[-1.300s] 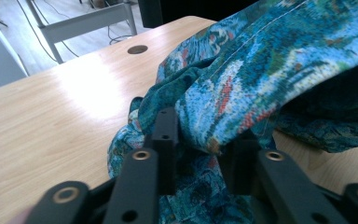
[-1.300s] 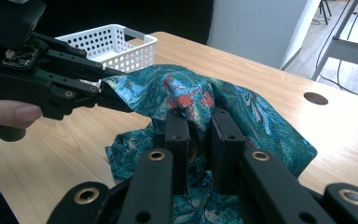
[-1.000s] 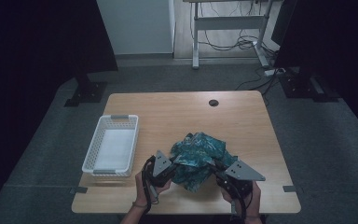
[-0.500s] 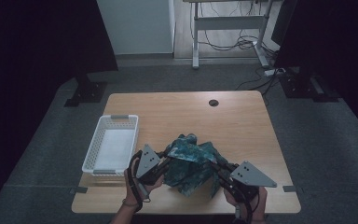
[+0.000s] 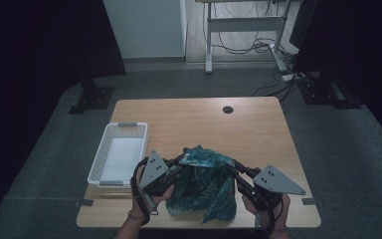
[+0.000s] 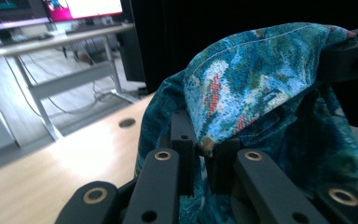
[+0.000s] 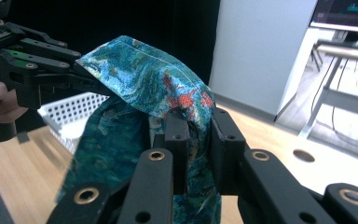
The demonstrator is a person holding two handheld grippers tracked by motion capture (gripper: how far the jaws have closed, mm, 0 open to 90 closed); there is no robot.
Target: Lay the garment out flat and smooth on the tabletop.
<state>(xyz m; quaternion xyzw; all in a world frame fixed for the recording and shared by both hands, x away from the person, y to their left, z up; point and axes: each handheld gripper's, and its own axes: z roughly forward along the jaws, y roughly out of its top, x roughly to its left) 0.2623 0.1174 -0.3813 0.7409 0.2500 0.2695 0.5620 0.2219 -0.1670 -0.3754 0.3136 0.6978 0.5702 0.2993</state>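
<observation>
A teal patterned cloth (image 5: 204, 181) with red and blue patches hangs above the near edge of the wooden table (image 5: 199, 124), stretched between both grippers. My left gripper (image 5: 179, 167) is shut on its left corner; in the left gripper view the jaws pinch the cloth (image 6: 242, 93) at the left gripper (image 6: 204, 156). My right gripper (image 5: 233, 172) is shut on the right corner; in the right gripper view the cloth (image 7: 140, 79) bunches between the pads of the right gripper (image 7: 199, 140). The lower folds dangle toward the table.
A white plastic basket (image 5: 120, 157) sits on the table's left side, close to my left hand, also seen as the basket (image 7: 70, 114) behind the cloth. A round cable hole (image 5: 227, 109) lies at the table's far edge. Desk legs and cables stand beyond.
Both grippers have risen with the cloth, lifting it off the table so it hangs between them. The left gripper also shifted slightly left.
</observation>
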